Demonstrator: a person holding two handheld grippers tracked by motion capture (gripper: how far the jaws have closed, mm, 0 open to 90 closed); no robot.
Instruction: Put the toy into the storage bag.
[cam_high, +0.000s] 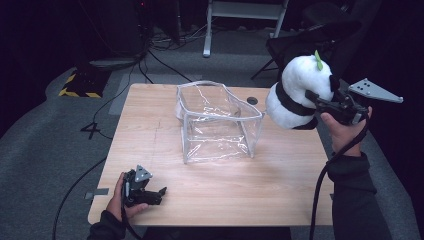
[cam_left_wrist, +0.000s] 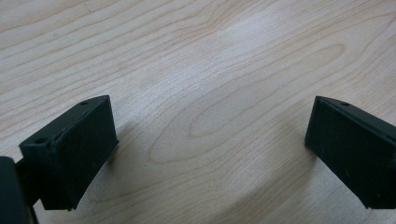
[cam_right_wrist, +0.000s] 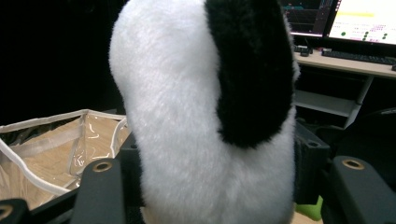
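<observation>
1. plush panda (cam_high: 296, 92): clamped between the jaws of the right gripper (cam_high: 325, 102), held in the air just right of the clear bag (cam_high: 216, 122), likely for dropping in.
2. clear bag: stood open-topped mid-table (cam_high: 280, 185).
3. left gripper (cam_high: 150, 194): rested near the table's front left corner, jaws wide, empty.

We see a counter (cam_high: 280, 185) of pale wood with a smooth, matt grain, and on it a bag (cam_high: 216, 125) of clear, glossy plastic that creases and catches the light, edged in white trim. The panda toy (cam_high: 295, 92) is soft plush, its white and black pile short and fuzzy. The left gripper (cam_left_wrist: 210, 140) has fingers (cam_left_wrist: 74, 149) of matt black plastic, faintly scuffed.
</observation>
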